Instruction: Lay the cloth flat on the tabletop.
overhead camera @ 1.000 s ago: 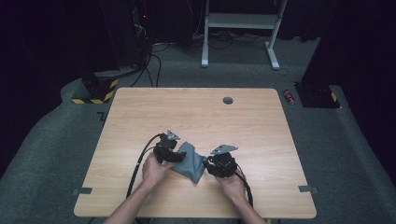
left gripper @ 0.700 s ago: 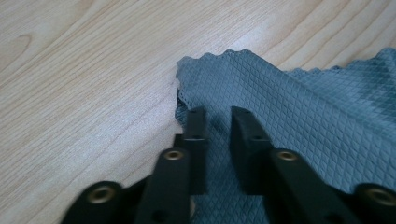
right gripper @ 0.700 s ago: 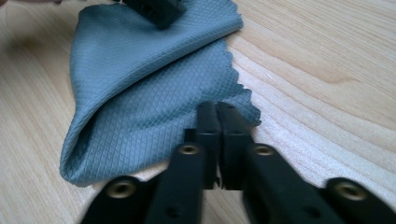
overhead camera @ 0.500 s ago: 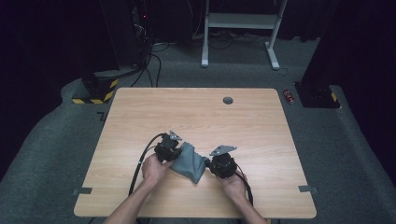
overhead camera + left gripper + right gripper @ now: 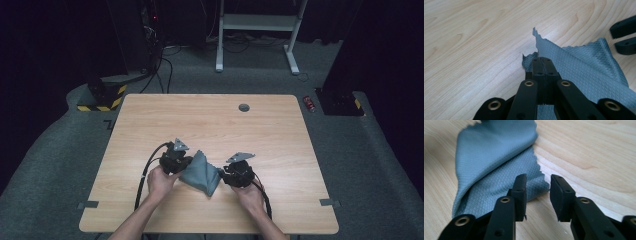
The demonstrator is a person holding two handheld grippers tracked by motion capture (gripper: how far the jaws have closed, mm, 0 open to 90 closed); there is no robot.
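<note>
Light wood table (image 5: 210, 120) on grey carpet (image 5: 380, 165) (dark room), left hand-held gripper (image 5: 541, 62) pinching grey cloth (image 5: 584, 62), right hand-held gripper (image 5: 537, 192) narrowly parted, just opening.

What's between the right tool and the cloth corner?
Nothing visible. The right tool stands open with the corner of the grey cloth lying just ahead of its gap on bare table; its jaws have just been opening, and nothing sits between them. The left tool is shut on the cloth's opposite edge.

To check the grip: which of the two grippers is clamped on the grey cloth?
The left gripper: its jaws pinch the cloth edge, while the right gripper stands open.
</note>
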